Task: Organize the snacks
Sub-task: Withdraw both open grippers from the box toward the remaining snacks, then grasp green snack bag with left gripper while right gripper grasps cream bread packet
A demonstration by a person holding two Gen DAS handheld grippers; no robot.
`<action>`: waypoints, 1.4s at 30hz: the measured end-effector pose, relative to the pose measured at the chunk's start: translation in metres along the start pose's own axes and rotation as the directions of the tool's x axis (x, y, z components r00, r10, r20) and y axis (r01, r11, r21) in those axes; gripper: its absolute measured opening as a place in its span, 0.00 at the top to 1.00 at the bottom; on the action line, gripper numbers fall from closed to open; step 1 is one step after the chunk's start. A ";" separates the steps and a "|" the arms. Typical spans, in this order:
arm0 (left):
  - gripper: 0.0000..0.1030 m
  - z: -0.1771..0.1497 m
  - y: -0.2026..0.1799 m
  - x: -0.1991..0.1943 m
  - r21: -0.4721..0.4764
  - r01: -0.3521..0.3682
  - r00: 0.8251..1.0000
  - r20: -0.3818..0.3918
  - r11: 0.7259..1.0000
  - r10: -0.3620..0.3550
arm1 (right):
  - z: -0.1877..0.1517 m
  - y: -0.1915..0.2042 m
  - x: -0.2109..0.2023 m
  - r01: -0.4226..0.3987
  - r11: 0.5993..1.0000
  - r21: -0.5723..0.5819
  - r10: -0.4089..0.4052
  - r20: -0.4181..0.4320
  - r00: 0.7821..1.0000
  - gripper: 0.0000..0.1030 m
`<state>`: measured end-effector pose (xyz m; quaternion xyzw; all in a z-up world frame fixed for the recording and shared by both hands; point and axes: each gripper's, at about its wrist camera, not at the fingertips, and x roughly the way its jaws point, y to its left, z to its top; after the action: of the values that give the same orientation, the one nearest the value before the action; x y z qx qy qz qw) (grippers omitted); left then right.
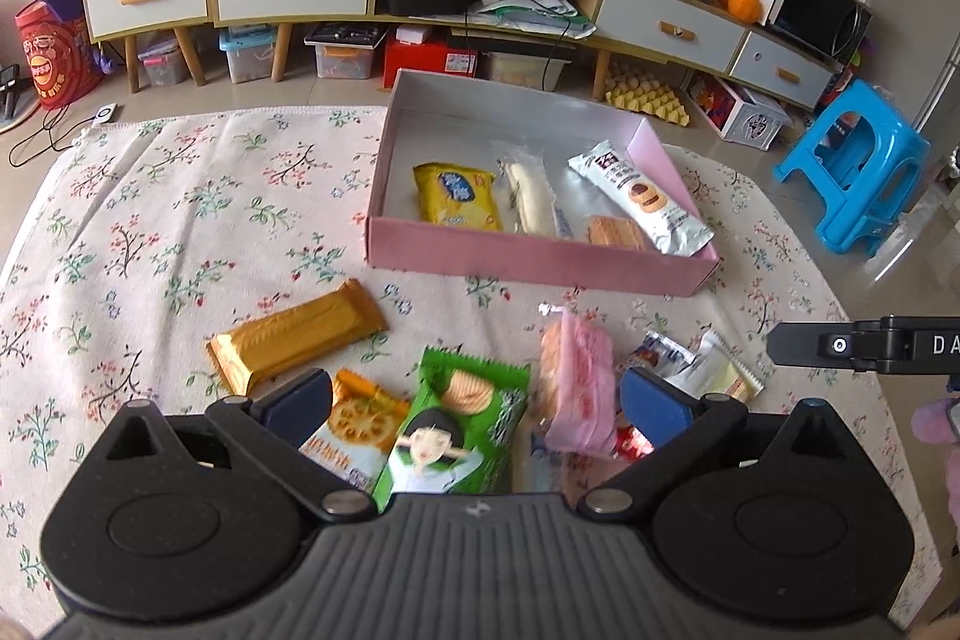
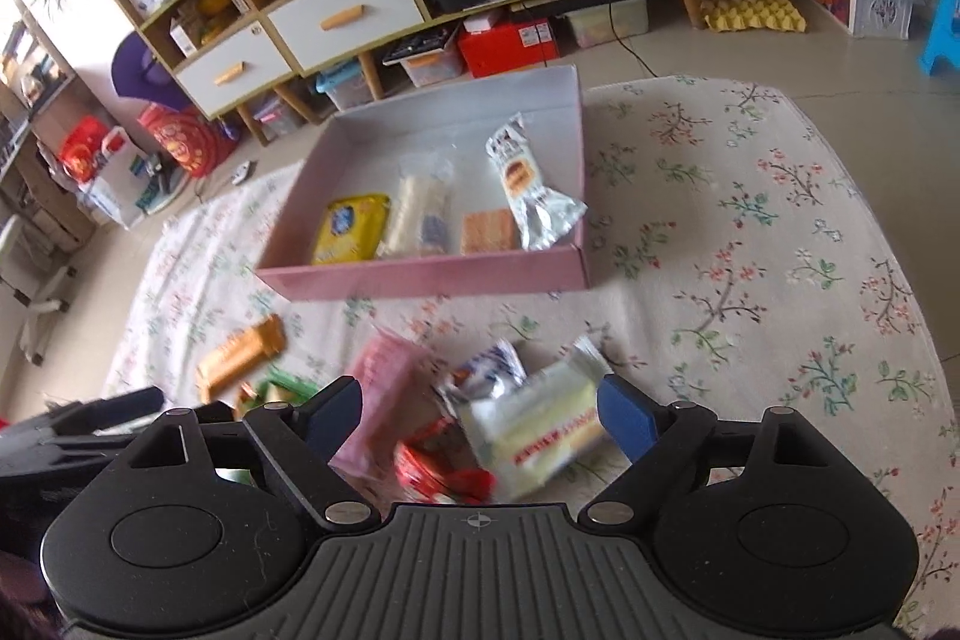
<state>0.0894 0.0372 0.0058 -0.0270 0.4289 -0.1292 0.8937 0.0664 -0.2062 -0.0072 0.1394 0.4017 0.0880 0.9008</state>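
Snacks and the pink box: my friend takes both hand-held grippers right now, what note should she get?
Left hand-held gripper: open, holding nothing, above the green snack pack.
Right hand-held gripper: open, holding nothing, over the pale yellow packet.
Done: four snacks lie in the pink box: yellow pack, white stick, wafer, silver cookie pack.
Left: the loose pile on the floral cloth, including the gold bar, orange cracker pack and pink wafer pack.
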 end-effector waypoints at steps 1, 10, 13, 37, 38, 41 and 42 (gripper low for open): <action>0.00 -0.004 0.002 0.001 0.006 -0.002 1.000 -0.005 1.000 0.002 | -0.003 -0.001 0.001 0.011 1.000 -0.015 -0.011 0.000 1.000 0.15; 0.00 -0.039 0.013 -0.002 0.104 -0.015 0.999 -0.038 0.995 0.019 | -0.043 -0.008 0.018 0.077 0.983 -0.166 -0.092 -0.086 0.992 0.15; 0.00 -0.050 0.016 -0.003 0.120 -0.001 0.999 -0.053 0.993 0.007 | -0.057 -0.012 0.027 0.089 0.976 -0.200 -0.115 -0.122 0.986 0.15; 0.12 -0.064 0.005 0.022 0.181 0.041 0.999 0.018 0.983 -0.045 | -0.078 -0.025 0.053 0.074 0.916 -0.394 -0.068 0.031 0.997 0.00; 0.13 -0.063 0.006 0.023 0.174 0.044 0.999 0.021 0.984 -0.049 | -0.075 -0.025 0.056 0.076 0.916 -0.393 -0.065 0.041 0.997 0.00; 0.17 -0.061 0.007 0.024 0.157 0.052 0.998 0.026 0.986 -0.057 | -0.067 -0.023 0.064 0.080 0.918 -0.388 -0.061 0.060 0.996 0.00; 0.18 -0.061 0.008 0.024 0.153 0.053 0.998 0.029 0.987 -0.059 | -0.065 -0.022 0.066 0.079 0.917 -0.391 -0.059 0.064 0.996 0.00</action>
<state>0.0587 0.0424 -0.0520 0.0271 0.4020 -0.1861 0.8961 0.0624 -0.1974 -0.1017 -0.0561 0.3576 0.1313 0.9229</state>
